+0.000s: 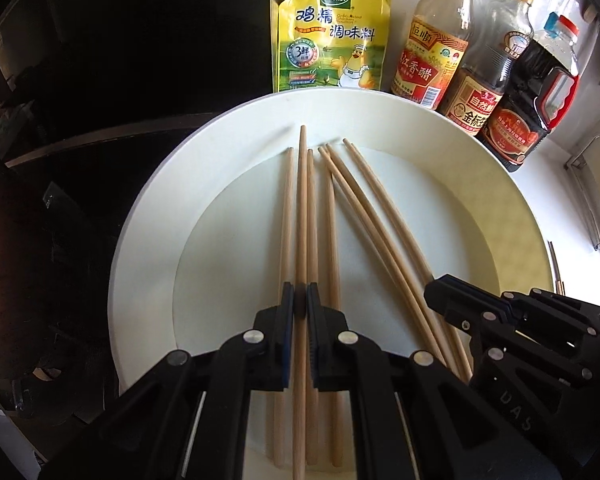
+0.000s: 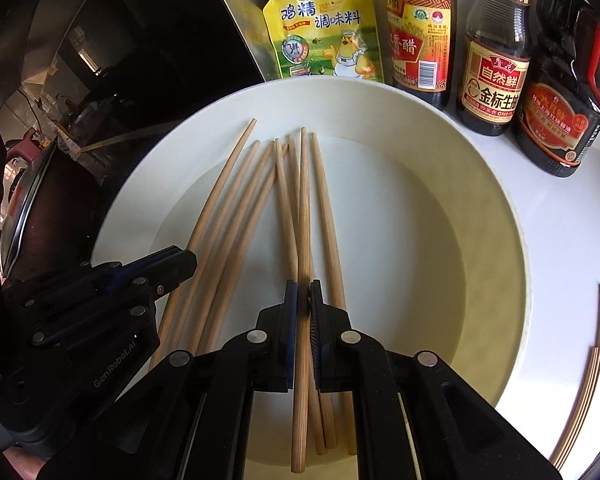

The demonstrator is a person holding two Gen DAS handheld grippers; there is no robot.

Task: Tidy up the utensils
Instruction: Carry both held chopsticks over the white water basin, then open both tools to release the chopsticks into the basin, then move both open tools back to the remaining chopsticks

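Nearest, the left gripper [image 1: 300,304] and right gripper [image 2: 304,292] each clench one chopstick between their fingers, its long axis running near to far. The remaining chopsticks [image 1: 356,216] lie fanned between them in the white plate [image 1: 152,216]; sauce bottles [image 1: 476,80] stand beyond.

Chopsticks [image 1: 300,216] pale matt wood, fine straight grain; plate [image 1: 148,240] smooth white, satin sheen. Both tools matt black plastic with bright metal pivot pins. Seasoning pouch [image 1: 332,32] glossy plastic film; sauce bottles [image 1: 480,68] glossy, paper-labelled.
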